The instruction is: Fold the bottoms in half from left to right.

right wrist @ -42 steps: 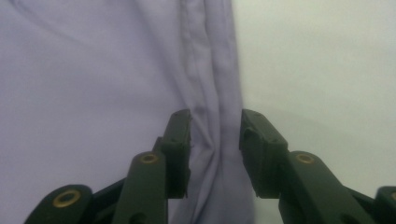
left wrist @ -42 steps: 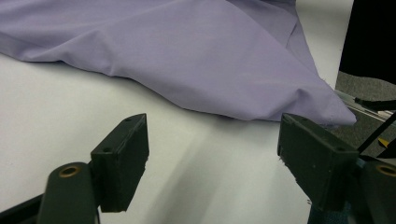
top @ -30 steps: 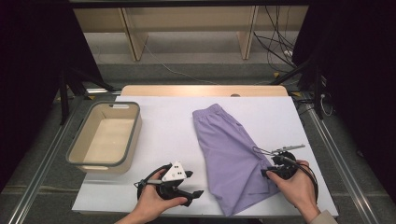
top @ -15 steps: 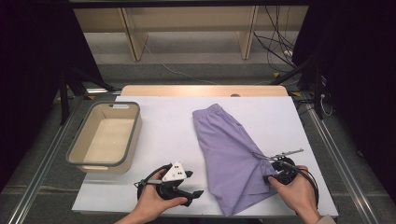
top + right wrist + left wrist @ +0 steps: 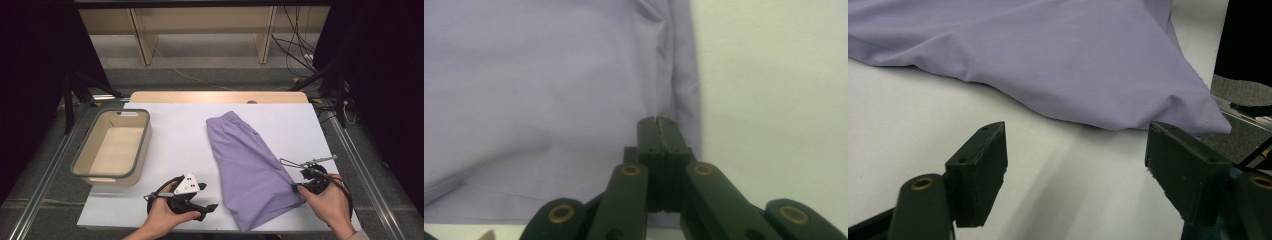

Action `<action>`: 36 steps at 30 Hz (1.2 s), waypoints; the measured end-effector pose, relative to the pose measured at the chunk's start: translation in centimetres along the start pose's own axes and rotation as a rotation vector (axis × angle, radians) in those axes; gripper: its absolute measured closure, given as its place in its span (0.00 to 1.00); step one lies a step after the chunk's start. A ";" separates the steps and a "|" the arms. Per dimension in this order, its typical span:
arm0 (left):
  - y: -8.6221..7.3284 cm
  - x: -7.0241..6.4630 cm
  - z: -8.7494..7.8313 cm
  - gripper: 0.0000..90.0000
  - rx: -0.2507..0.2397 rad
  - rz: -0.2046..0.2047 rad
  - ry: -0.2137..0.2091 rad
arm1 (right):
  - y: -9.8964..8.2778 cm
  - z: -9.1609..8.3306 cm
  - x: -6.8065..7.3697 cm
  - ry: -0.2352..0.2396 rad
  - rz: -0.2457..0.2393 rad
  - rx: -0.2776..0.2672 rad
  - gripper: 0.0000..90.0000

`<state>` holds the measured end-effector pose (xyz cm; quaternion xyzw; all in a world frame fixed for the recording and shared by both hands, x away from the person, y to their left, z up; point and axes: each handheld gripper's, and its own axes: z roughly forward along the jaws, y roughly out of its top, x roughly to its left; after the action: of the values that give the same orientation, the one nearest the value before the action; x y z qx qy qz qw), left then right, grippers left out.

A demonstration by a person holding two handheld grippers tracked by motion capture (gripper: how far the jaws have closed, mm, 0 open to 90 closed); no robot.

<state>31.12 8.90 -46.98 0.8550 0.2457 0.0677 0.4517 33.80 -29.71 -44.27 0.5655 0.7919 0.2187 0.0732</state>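
Observation:
A pair of purple shorts (image 5: 250, 160) lies flat on the white table, waistband at the far end. My right gripper (image 5: 296, 186) sits at the shorts' near right edge. In the right gripper view its jaws (image 5: 657, 121) are pressed together on a fold of the purple fabric (image 5: 549, 75), and a crease runs up from the tips. My left gripper (image 5: 207, 210) rests on the table to the left of the shorts with its jaws wide apart. In the left gripper view nothing lies between the jaws (image 5: 1075, 145), and the shorts' near corner (image 5: 1048, 60) is just ahead.
A beige basket with a grey-green rim (image 5: 80, 165) stands at the table's left side and holds nothing. A wooden strip (image 5: 215, 96) runs along the table's far edge. Cables (image 5: 295, 50) and shelf legs lie on the floor beyond it.
The right hand has shifted slightly at the shorts' right edge. The left gripper has not moved.

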 end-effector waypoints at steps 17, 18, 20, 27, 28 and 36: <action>0.0 0.0 0.2 0.30 -0.001 0.009 -0.006 | 0.5 0.6 -0.5 -0.056 -0.104 -0.022 0.83; 0.0 0.0 0.2 0.30 -0.001 0.008 -0.007 | 0.7 0.5 -0.3 -0.059 -0.115 -0.051 0.79; 0.0 -0.1 0.3 0.30 -0.001 0.007 -0.009 | 1.3 0.5 -0.1 -0.049 -0.132 -0.104 0.78; 0.0 -0.2 0.5 0.31 0.005 0.012 -0.011 | 3.9 2.6 0.9 -0.047 -0.170 -0.202 0.79; 0.0 -0.2 0.5 0.31 0.007 0.013 -0.013 | 4.3 3.0 0.9 -0.047 -0.171 -0.205 0.80; -0.1 -0.1 0.4 0.32 0.006 0.006 -0.013 | 6.0 5.0 1.0 -0.031 -0.184 -0.195 0.99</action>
<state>31.11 8.57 -47.25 0.8576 0.2403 0.0629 0.4504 40.49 -25.85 -46.03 0.4838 0.8141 0.2784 0.1599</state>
